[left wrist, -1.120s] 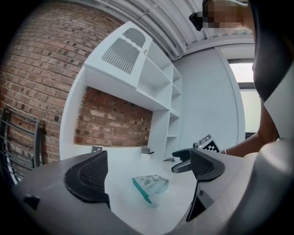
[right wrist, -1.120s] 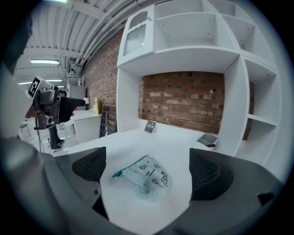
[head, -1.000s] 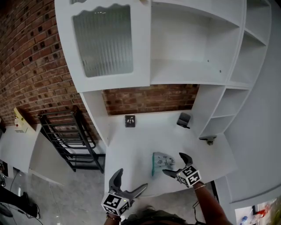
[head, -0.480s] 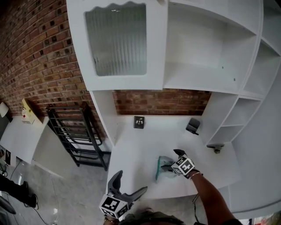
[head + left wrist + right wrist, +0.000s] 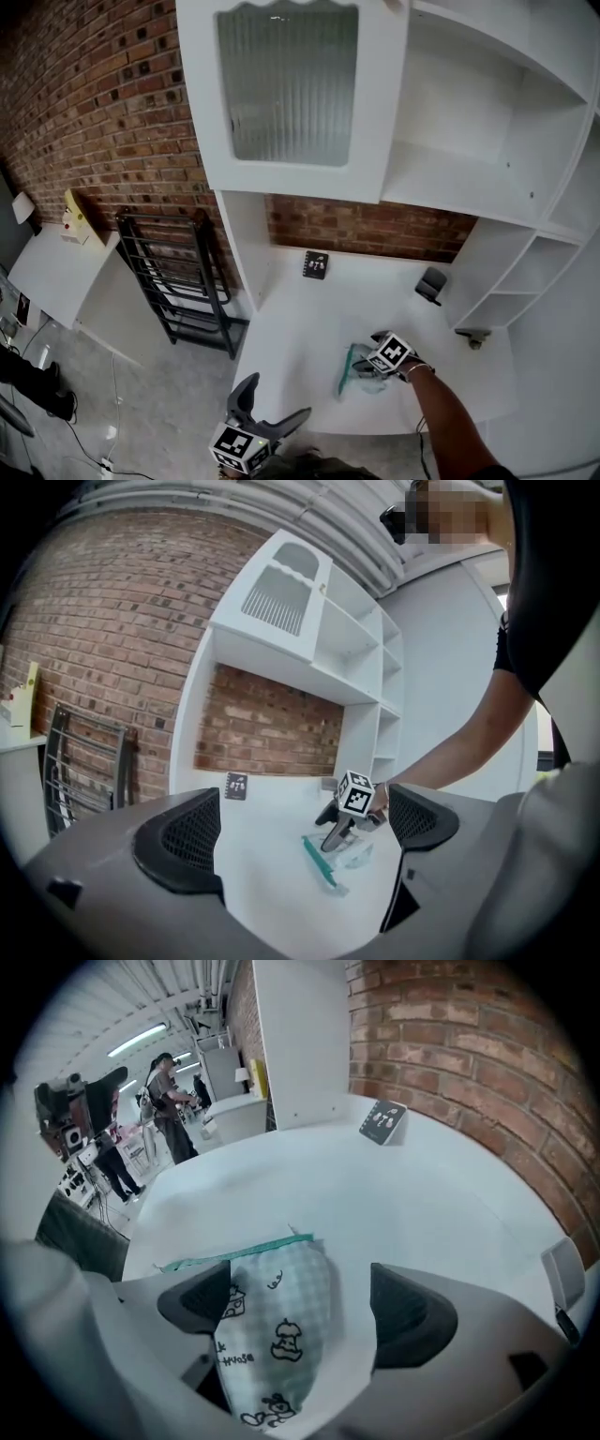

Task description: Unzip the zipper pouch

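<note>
Zipper pouch (image 5: 277,1321), pale green check with small cartoon drawings and a teal zipper (image 5: 234,1252) along one long edge, lies flat on the white table (image 5: 300,323), toward the front edge and right of the middle. The right gripper (image 5: 373,356) is down over it. In the right gripper view the body of the pouch sits between the jaws, which are closing. One pad (image 5: 197,1302) is at the fabric's edge and the other pad (image 5: 408,1312) stands apart from it with bare table between, so nothing is pinched yet. The jaws straddle the body of the pouch, not the zipper line, which reads as an anchoring hold meant to keep the bag from sliding when the slider is pulled. Where the slider sits along the teal strip I cannot tell. The left gripper (image 5: 261,429) hangs low off the table's front edge, well apart from the pouch, its jaws spread wide with nothing in them. Its own view looks across the table at the pouch and the other gripper, so it is probably held ready to come in for the zipper pull. A small dark card (image 5: 316,265) stands near the brick wall (image 5: 356,225) at the back, well away from the pouch.
</note>
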Tool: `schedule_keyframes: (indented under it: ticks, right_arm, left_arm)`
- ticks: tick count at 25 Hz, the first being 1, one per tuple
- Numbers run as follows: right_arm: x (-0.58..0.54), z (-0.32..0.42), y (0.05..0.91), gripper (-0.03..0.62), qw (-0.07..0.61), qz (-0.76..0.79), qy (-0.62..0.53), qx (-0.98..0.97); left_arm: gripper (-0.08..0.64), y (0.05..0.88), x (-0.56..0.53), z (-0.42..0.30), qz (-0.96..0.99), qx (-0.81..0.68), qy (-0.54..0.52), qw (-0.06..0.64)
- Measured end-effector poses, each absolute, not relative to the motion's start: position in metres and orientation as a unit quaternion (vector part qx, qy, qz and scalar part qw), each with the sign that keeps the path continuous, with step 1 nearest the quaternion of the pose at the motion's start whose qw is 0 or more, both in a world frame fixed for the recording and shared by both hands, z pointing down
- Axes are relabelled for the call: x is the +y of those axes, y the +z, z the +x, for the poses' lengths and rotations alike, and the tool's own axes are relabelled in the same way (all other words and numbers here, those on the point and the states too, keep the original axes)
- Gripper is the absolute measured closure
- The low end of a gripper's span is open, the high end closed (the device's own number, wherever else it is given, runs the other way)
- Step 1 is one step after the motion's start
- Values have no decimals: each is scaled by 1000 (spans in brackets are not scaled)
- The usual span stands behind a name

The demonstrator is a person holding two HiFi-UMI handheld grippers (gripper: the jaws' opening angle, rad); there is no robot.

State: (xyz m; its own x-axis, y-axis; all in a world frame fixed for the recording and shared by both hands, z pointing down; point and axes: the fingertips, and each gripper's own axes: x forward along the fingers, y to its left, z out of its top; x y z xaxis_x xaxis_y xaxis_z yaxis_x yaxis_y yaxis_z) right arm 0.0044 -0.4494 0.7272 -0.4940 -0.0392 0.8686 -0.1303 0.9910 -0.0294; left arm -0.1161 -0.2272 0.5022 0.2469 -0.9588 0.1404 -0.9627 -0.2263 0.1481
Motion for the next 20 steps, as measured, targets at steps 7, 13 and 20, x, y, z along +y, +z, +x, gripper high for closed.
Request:
schedule_keyframes:
  ticks: [7,13,20]
  right_arm:
    - [-441,5,742,203,525,21,57,-849]
    - [-438,6,747,286,522,25,46,-851]
    - [-434,3,731,452,466,73,49,-880]
  left_arm:
    - [-3,504,-228,-118,778,-619,17,102]
    - [-3,503,-229,-117,779,-619,21,99]
    - [-3,506,-226,-106,790,-605,29,95]
